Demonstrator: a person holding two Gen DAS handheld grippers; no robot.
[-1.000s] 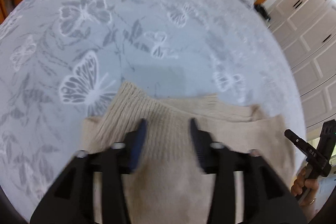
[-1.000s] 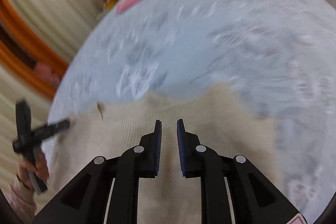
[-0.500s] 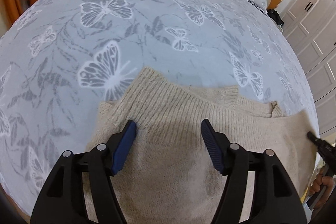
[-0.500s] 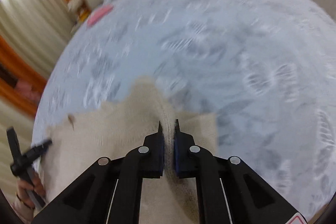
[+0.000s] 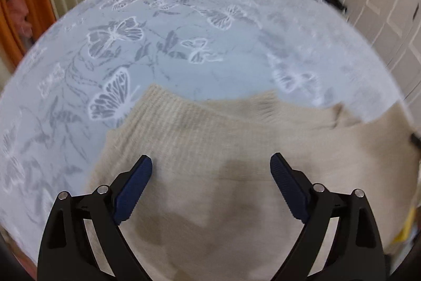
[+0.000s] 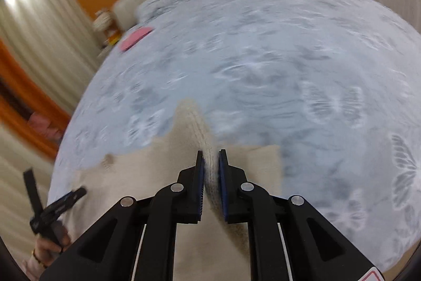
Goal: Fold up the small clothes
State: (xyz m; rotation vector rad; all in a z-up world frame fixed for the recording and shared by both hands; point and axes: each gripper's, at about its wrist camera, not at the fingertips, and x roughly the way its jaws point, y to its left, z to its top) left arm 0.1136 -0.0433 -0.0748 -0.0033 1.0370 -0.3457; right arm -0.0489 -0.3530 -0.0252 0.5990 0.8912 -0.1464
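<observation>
Folding is at an early stage: the beige knit sweater (image 5: 223, 149) lies spread at the bed's (image 5: 184, 44) near edge, the right gripper (image 6: 210, 162) clamped on a raised ribbed fold, the left gripper (image 5: 210, 170) spread apart above it, no completed fold visible.

A beige knitted sweater (image 5: 210, 149) lies spread on a bed (image 5: 184, 49) covered in grey-blue cloth with a butterfly print. Its knit is ribbed, coarser along one raised corner that points toward the head of the bed. Part of the fabric lies doubled over the rest, with layered edges showing along its far side. In the right wrist view one ridge of the fabric (image 6: 194, 128) stands pinched up from the flat body.
</observation>
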